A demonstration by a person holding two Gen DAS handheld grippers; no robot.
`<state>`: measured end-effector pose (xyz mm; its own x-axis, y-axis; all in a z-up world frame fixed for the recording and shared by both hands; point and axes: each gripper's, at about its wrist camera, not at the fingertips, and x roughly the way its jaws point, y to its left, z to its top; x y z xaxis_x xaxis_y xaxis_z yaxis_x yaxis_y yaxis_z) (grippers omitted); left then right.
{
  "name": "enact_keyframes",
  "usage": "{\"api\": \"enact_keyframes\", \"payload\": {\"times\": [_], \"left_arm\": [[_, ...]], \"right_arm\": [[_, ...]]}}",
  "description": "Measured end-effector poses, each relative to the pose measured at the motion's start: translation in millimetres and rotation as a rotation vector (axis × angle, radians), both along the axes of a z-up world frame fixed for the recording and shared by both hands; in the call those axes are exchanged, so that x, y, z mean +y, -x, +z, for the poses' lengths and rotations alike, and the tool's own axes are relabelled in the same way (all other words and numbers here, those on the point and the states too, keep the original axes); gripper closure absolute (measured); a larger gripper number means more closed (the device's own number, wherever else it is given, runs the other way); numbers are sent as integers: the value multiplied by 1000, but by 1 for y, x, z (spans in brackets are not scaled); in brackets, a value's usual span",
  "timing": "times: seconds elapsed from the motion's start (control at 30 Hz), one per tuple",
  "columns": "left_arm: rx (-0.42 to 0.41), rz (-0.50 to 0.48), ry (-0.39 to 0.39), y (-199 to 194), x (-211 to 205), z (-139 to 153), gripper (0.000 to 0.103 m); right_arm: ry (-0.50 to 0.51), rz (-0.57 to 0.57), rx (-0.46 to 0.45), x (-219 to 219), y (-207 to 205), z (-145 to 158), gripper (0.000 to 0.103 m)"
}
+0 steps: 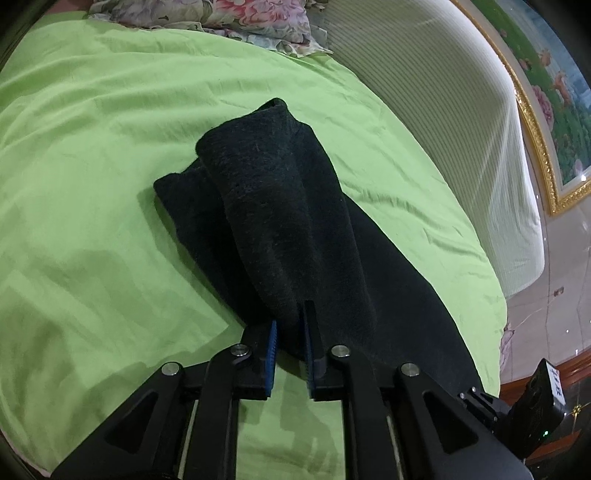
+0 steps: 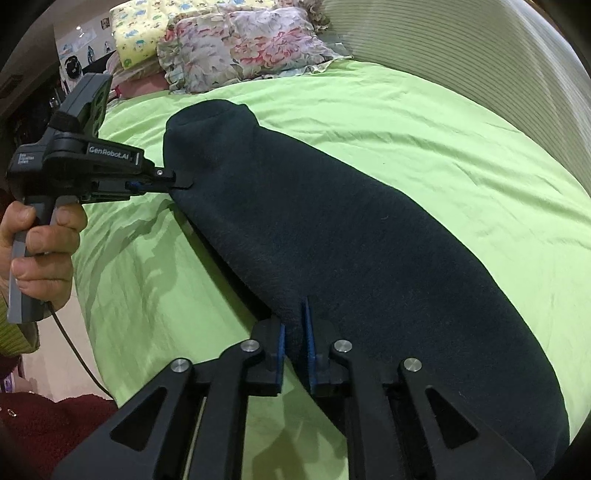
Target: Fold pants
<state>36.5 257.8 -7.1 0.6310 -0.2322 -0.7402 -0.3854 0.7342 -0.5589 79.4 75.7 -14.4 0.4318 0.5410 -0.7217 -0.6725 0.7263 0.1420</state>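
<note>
Pants: dark pants [image 2: 351,236] lie folded lengthwise on the green bedsheet [image 2: 424,122], running from the bed's near edge toward the pillows at its head.
Left wrist view only: the far end of the pants [image 1: 266,192] is doubled, a rolled upper layer lying over a flatter layer that sticks out to its left; the bed's right edge [image 1: 491,295] drops to a tiled floor [image 1: 554,295], with a gold-framed flower picture [image 1: 554,92] beyond a ribbed white headboard [image 1: 443,92].
Right wrist view only: the pants read as one long smooth band; the person's hand [image 2: 40,251] grips the handle of the other tool, and a floral pillow [image 2: 251,44] and a yellow one [image 2: 147,29] sit at the bed's head.
Left gripper: left gripper [image 1: 290,332] has its jaws a narrow gap apart with the pants' near-edge cloth running between the blue pads [image 1: 270,354]; whether the pads press it I cannot quite tell.
Right gripper: right gripper [image 2: 293,332] is likewise barely parted, cloth of the near edge between its pads [image 2: 306,343], seemingly loose.
Hard to make out: in the right wrist view the left gripper [image 2: 181,182] touches the pants' left edge side-on, so its gap is hidden; the pants' near end is cut off behind the tool's arms.
</note>
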Motion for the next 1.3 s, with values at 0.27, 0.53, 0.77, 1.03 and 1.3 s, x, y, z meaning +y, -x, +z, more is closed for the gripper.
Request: {"api": "enact_keyframes", "payload": {"times": [0.27,0.53,0.77,1.03,1.3], "left_arm": [[25,45,25,20,22,0,41],[39,100,103,12,49,-6,39],[44,103,91,1,54,-8,39],[38,108,25,-15,56,-10,54],[18,104,-8,-28,56,-15,58]], "right_arm": [[-70,9,59,-22,-1,9,88],[-283,-53,143,-46,-34,28,87],[-303,-177,213,-54,-103,18,87],[-217,-138,272,-16,-149,-6,85],[-163,-74,337,-9,-167,-28,77]]}}
